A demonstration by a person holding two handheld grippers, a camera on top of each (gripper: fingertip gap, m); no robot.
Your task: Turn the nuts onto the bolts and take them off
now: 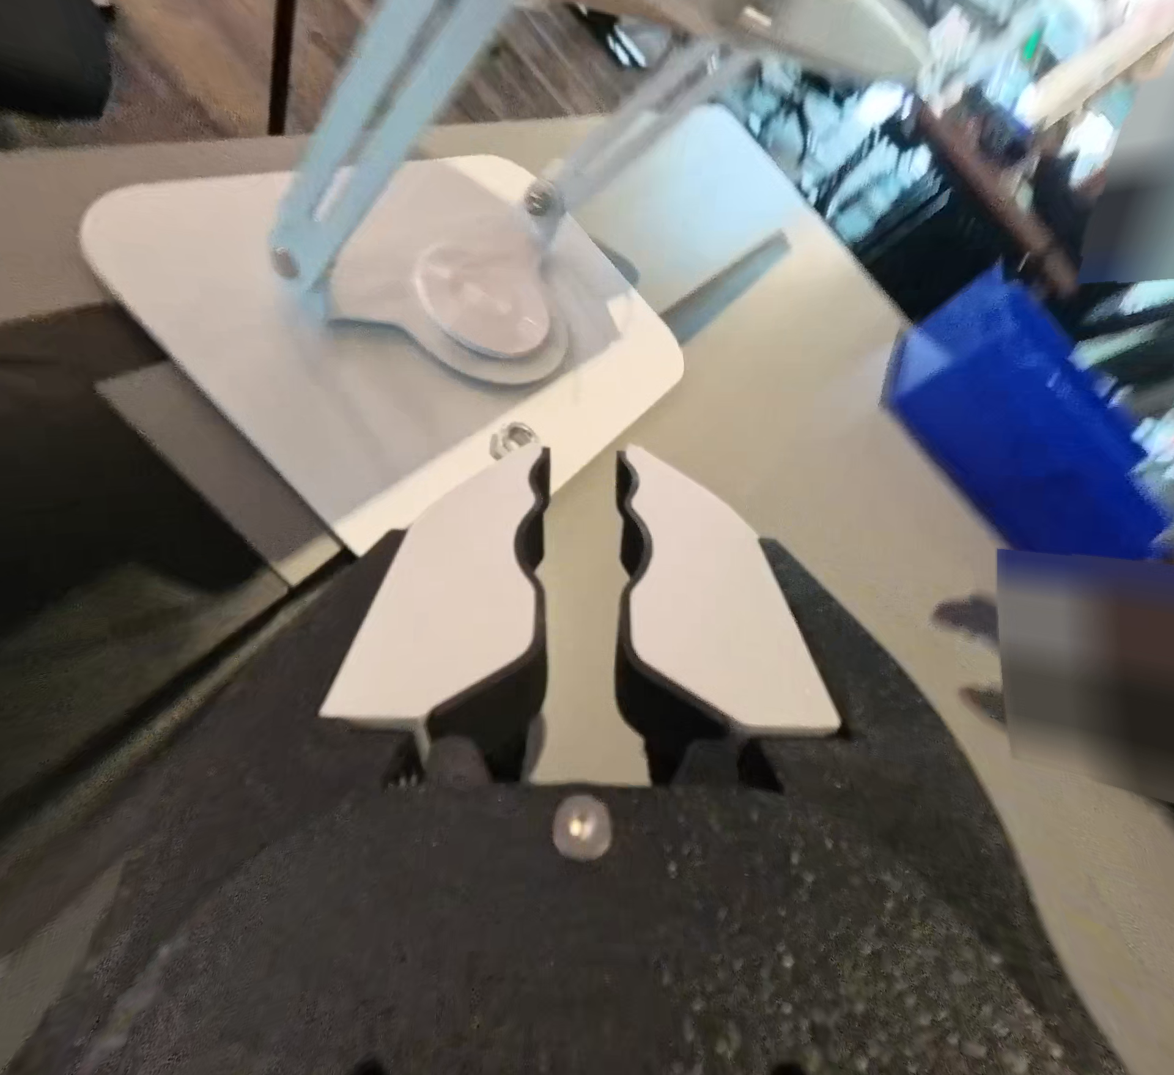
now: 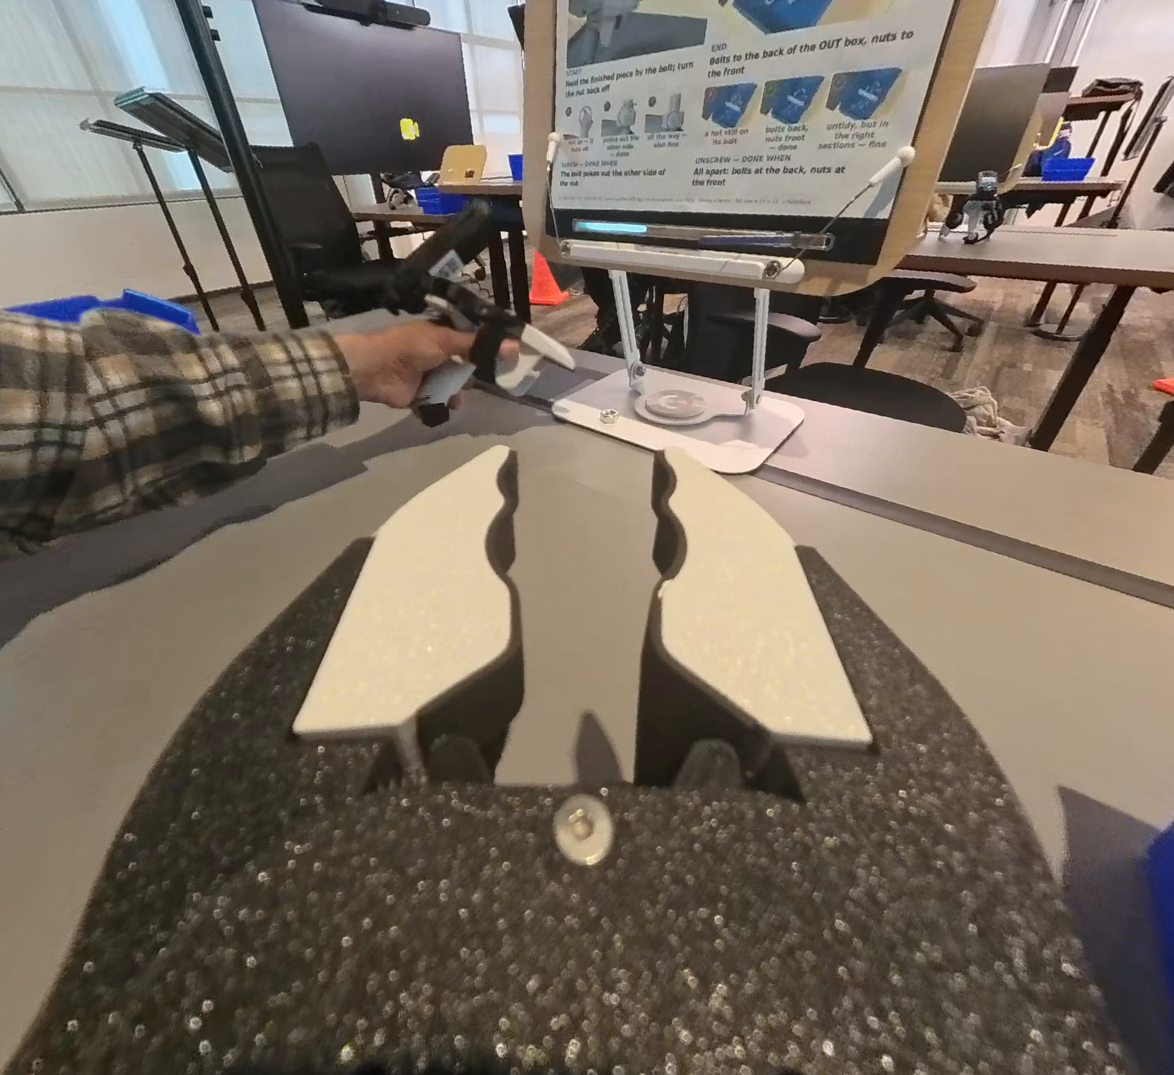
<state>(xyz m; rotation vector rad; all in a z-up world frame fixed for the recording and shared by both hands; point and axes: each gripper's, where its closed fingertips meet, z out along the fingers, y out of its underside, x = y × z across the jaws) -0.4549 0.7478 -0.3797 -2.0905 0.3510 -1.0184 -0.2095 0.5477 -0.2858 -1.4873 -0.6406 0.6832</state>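
I count one nut (image 1: 512, 436), a small silver hexagon, lying on the white base plate (image 1: 209, 307) of the stand near its front edge, just beyond the tip of my left tool (image 1: 579, 460). From the right wrist view the same nut (image 2: 610, 415) sits alone on that plate (image 2: 772, 419); I see no bolt. Two tools are mine: the left has its two fingers a little apart with nothing between them, hovering at the plate's edge; the right tool (image 2: 584, 460) is spread wider, also empty, over bare grey desk (image 2: 953, 600) well short of the plate. My left hand (image 2: 394, 368), in a plaid sleeve, grips the left tool's handle.

The plate has rounded corners and overhangs the desk's far edge at one corner. Two slim metal struts rise from it to a board carrying a printed sheet (image 2: 749, 60). One blue plastic bin (image 1: 1016, 422) stands to the right of the plate, leaving smooth open desk between. The fingers are flat, matte white, with black wavy inner pads.
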